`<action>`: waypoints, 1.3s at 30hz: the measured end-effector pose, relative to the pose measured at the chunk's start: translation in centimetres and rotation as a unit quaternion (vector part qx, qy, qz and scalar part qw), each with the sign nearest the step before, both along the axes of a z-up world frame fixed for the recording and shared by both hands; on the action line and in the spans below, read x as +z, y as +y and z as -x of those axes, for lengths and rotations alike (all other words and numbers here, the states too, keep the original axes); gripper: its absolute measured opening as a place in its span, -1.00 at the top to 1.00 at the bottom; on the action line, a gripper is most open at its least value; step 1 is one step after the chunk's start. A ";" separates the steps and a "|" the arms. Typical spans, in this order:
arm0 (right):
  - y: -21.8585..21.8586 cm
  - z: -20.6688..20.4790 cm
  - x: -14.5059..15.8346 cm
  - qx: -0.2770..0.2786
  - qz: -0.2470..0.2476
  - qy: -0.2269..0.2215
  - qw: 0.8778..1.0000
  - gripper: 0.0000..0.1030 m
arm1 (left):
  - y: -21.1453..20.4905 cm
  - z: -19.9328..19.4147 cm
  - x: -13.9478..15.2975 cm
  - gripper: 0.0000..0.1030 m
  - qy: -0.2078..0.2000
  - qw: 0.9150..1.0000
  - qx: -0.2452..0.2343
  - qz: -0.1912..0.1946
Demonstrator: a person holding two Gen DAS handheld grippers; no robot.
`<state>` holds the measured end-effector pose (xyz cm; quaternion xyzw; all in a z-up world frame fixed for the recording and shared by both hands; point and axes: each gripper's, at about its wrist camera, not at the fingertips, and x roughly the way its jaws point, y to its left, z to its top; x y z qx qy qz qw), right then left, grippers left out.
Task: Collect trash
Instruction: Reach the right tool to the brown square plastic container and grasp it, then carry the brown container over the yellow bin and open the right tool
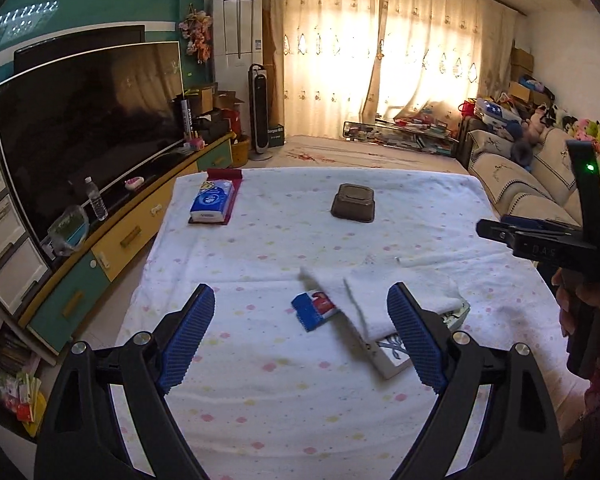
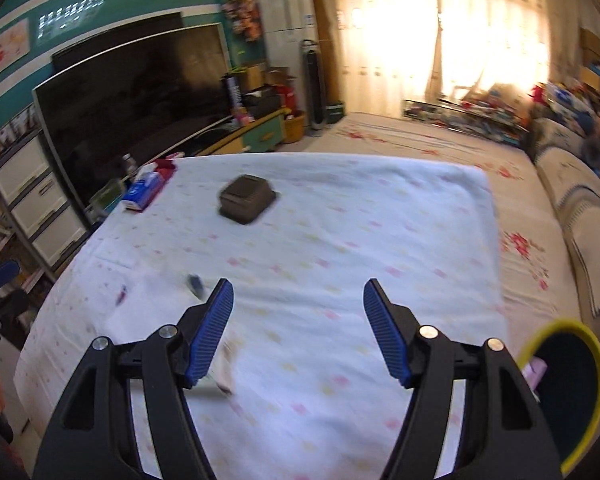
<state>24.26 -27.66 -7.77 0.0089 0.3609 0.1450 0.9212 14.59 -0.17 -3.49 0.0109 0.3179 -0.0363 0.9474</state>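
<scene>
My left gripper [image 1: 300, 332] has jaws wide, holding nothing; the blue wrapper [image 1: 314, 309] lies at the frame's centre on the surface [image 1: 380, 240]; it looks light, thin, crinkly, so I would pinch its free edge; my right gripper [image 2: 298, 330] is wide too.

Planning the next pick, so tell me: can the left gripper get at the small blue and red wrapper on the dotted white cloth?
Probably yes: the left gripper is open, the small blue and red wrapper lies between its fingers, nothing in front; only a white tissue covers one edge.
</scene>
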 end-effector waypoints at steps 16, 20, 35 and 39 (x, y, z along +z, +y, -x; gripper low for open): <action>11.5 -16.3 -4.1 0.070 0.085 0.039 0.993 -0.42 | 3.0 -2.6 -1.7 -0.69 0.024 0.999 0.022 0.022; 12.0 -17.7 -5.1 0.070 0.096 0.052 0.992 -0.44 | 3.2 -3.2 -2.2 -0.69 0.029 0.999 0.020 0.022; 12.4 -18.6 -7.2 0.070 0.116 0.067 0.988 -0.48 | 2.5 -3.9 -3.2 -0.69 0.040 0.999 0.014 0.031; 11.9 -18.2 -6.9 0.063 0.106 0.067 0.990 -0.38 | 2.2 -3.9 -3.1 -0.69 0.040 0.999 0.011 0.029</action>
